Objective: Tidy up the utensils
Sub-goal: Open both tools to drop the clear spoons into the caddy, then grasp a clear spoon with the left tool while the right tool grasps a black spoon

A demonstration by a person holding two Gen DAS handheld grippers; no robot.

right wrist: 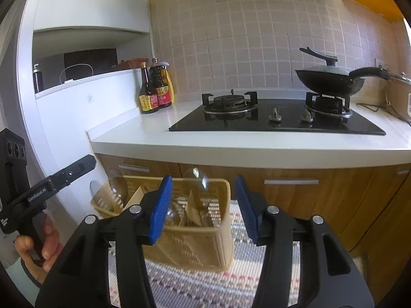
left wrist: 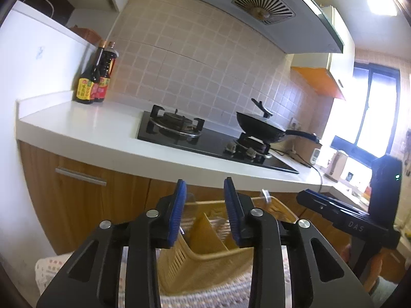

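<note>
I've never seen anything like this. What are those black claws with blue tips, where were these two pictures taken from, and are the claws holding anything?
There is no robot here. A person holds a two-finger tool in each hand, and a small wide-angle camera on each tool looks out along its fingers.

One picture comes from the left gripper, the other from the right gripper. In the right tool's picture you can also see the person's hand gripping the left tool.

Both grippers stand open with nothing between their blue pads. Just beyond them a tan plastic basket sits on a woven mat, with clear glassware and other items I can't make out inside.

Behind is a white counter with sauce bottles, a gas hob and a black wok.
</note>
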